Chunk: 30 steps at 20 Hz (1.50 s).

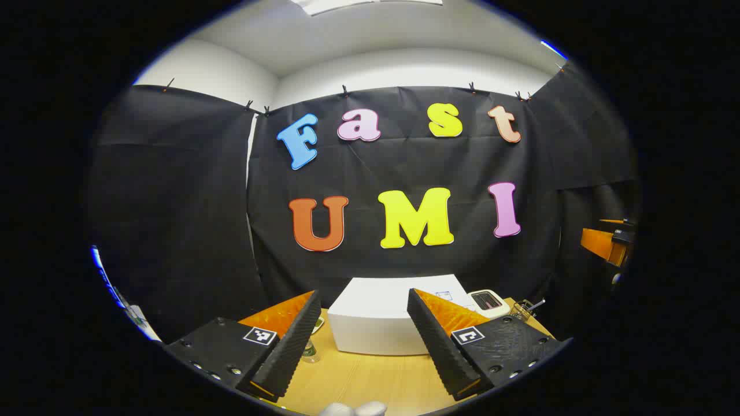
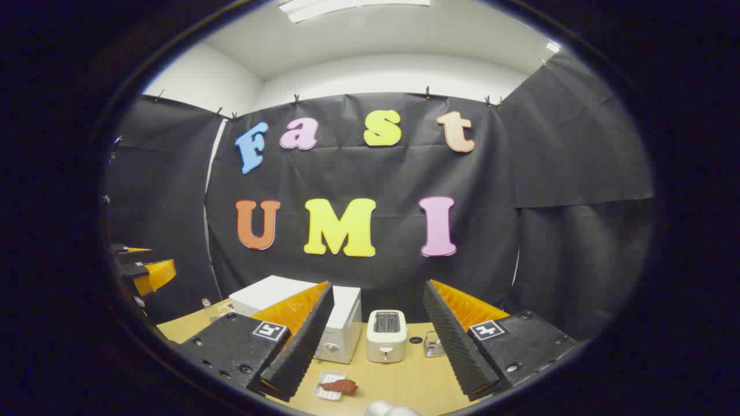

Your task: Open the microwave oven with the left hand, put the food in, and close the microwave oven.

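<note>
both grippers hang above the wooden table [image 2: 404,381], jaws spread apart and holding nothing. the left gripper [image 1: 364,346] faces the white microwave [image 1: 387,318] at 12 o'clock. from the right gripper [image 2: 376,352], the food [image 2: 340,386] on its small tray [image 2: 325,393] lies at 7 o'clock, with the toaster [image 2: 386,335] dead ahead beside the microwave.

a staged recording booth inside an office-like room, not a real kitchen. black cloth [image 2: 555,150] clipped up as walls on three sides, with plain white wall [image 2: 370,72] and a ceiling light panel [image 2: 347,7] showing above it. kitchen props set out on a light wooden table [image 2: 404,381]: white microwave oven [image 2: 341,323], white toaster [image 2: 386,335], a small tray of food [image 2: 335,387], a small glass jar [image 2: 432,344].
</note>
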### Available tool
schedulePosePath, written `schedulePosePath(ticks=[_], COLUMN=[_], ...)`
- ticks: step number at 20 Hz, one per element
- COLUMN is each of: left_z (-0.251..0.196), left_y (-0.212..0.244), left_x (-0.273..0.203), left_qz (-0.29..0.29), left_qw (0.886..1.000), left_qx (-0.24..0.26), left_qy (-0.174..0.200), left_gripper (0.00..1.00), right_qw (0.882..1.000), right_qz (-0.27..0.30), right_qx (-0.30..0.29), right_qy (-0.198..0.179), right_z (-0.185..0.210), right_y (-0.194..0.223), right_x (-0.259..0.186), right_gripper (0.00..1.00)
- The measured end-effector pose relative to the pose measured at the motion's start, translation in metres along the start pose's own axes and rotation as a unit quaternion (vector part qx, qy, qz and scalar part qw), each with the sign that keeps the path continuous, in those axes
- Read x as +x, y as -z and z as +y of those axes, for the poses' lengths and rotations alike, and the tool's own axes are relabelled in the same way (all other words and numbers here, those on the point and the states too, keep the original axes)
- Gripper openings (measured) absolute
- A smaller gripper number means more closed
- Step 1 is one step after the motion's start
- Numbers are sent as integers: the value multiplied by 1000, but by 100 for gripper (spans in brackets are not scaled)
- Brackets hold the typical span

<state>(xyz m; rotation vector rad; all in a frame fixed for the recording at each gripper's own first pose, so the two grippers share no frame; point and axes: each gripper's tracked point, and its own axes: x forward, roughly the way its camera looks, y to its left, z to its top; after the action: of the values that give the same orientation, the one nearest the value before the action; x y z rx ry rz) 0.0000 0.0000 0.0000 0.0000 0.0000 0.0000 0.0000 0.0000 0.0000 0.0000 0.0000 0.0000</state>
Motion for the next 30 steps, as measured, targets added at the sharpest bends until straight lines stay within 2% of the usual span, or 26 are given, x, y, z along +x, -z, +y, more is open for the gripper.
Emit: schedulePosePath(ticks=[1, 2, 3, 10, 18, 23, 30], left_z=[0, -1, -3, -3, -3, -26, -94], left_y=[-1, 1, 1, 4, 21, 65, 159], left_x=[2, 5, 7, 18, 34, 55, 90], left_qz=[-1, 1, 2, -2, 2, 2, 42], left_qw=[1000, 1000, 1000, 1000, 1000, 999, 995], left_qx=[3, 2, -3, 2, 3, -26, -46], left_qy=[5, 9, 15, 23, 22, 36, 81], left_gripper=[87, 88, 95, 95, 95, 95, 94], right_qw=[1000, 1000, 1000, 1000, 999, 999, 994], right_qz=[0, 0, 0, -1, 4, -14, -14], right_qx=[2, 3, 5, 0, 6, -2, -33], right_qy=[8, 11, 14, 32, 31, 43, 103], right_z=[-1, 0, 1, -4, -2, -12, -46], right_y=[1, 1, 1, 2, 8, -10, -23], right_x=[0, 0, 0, 7, 14, 7, -17], right_gripper=[100, 100, 100, 100, 99, 100, 100])
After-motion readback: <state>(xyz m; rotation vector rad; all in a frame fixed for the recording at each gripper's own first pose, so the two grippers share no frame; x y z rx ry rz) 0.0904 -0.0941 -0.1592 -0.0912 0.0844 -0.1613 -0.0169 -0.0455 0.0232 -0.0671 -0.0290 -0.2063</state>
